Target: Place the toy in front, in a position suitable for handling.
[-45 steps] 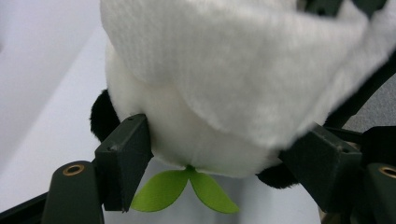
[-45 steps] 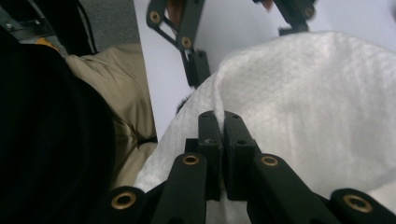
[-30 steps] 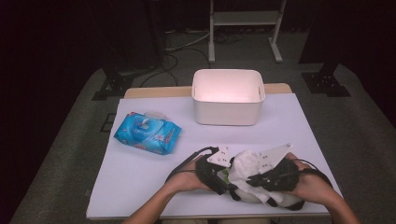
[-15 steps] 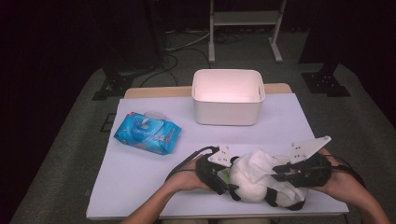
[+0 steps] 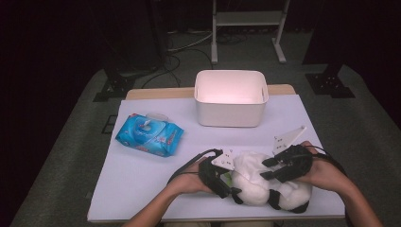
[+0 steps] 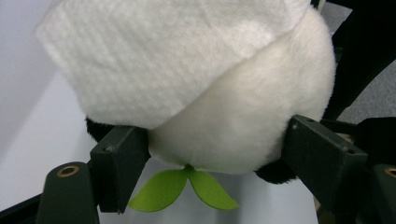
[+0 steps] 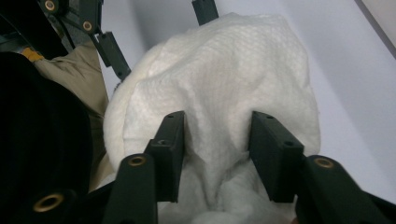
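Note:
A black-and-white panda plush (image 5: 265, 191) lies at the table's front edge, with a white wipe (image 5: 248, 163) draped over its head. My left gripper (image 5: 227, 182) is shut on the plush's head from the left; in the left gripper view its jaws press both sides of the white head (image 6: 243, 126), under the wipe (image 6: 163, 51) and above a green leaf tag (image 6: 182, 189). My right gripper (image 5: 270, 169) comes in from the right. In the right gripper view the right gripper (image 7: 217, 135) pinches a fold of the wipe (image 7: 219, 79) against the plush.
A white open bin (image 5: 231, 98) stands at the back centre of the white table (image 5: 142, 189). A blue pack of wet wipes (image 5: 149, 135) lies at the left. Dark floor, cables and a metal stand lie beyond the far edge.
My right gripper swung out to the right half a second ago and has come back left onto the wipe over the plush. The left gripper has held still on the plush.

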`<control>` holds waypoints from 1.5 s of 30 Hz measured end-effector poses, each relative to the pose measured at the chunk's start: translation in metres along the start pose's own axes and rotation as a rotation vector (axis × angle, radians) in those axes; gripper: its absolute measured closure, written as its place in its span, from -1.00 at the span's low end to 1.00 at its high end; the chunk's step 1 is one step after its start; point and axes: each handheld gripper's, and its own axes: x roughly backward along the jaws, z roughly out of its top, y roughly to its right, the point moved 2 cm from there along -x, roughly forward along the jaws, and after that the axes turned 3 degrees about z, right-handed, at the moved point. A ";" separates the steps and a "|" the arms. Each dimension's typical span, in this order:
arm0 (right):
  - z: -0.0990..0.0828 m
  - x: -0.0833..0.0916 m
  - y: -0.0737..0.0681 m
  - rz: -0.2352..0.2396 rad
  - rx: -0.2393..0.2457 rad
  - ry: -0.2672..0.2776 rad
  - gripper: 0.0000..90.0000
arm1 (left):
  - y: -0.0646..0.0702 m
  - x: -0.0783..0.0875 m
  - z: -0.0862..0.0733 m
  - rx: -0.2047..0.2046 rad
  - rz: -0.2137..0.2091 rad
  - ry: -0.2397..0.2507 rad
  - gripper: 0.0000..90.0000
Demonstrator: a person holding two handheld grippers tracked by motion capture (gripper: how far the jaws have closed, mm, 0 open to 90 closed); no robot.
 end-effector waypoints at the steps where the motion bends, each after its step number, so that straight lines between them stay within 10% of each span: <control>1: 0.002 -0.001 -0.001 0.001 0.009 0.000 0.46 | 0.000 0.000 -0.001 -0.001 0.000 0.000 -0.51; 4: 0.005 -0.001 -0.004 0.001 0.039 0.012 0.89 | -0.001 0.000 0.000 0.004 -0.003 0.009 -0.51; 21: -0.035 0.048 -0.002 -0.099 -0.025 0.020 0.94 | -0.005 0.008 0.008 0.029 -0.032 0.023 -0.53; 45: -0.046 0.019 -0.013 -0.061 0.003 0.008 0.95 | -0.017 -0.025 0.034 0.071 -0.124 -0.050 -1.00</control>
